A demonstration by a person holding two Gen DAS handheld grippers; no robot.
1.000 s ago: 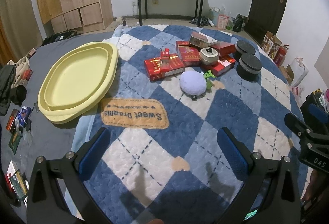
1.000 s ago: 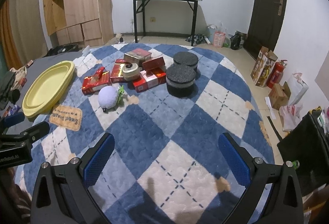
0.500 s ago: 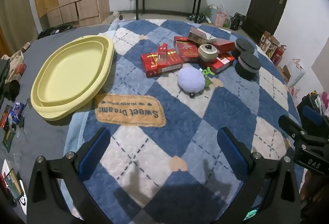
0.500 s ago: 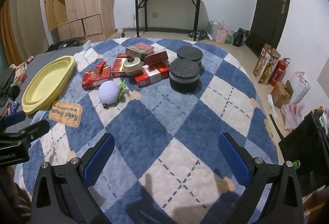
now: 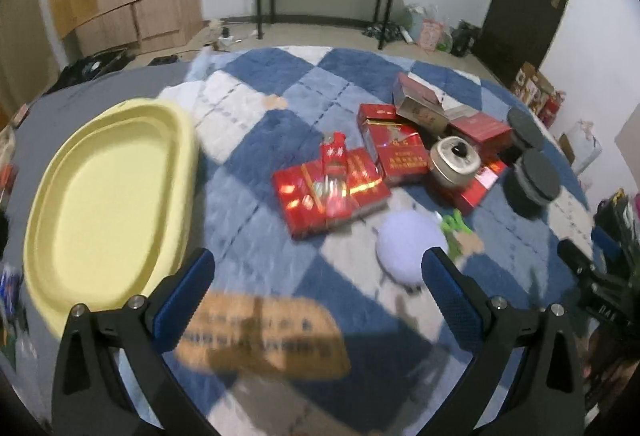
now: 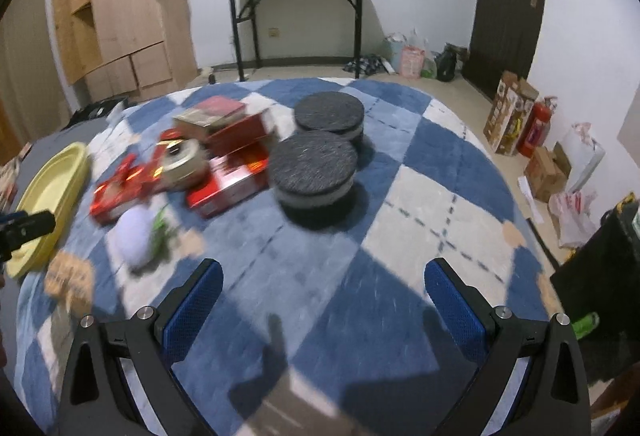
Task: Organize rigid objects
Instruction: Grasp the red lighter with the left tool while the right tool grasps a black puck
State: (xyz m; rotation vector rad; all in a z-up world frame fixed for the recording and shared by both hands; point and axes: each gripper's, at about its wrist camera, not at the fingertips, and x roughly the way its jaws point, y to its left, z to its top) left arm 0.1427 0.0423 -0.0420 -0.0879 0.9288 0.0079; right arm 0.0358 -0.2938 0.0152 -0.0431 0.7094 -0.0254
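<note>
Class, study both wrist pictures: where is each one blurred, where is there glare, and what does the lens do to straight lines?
Left wrist view: the orange label patch is smeared by motion blur, the large red box shows glare streaks, and the left gripper stays sharp. Right wrist view: the lavender ball and red boxes smear, the dark door bows, and the right gripper casts finger shadows.
</note>
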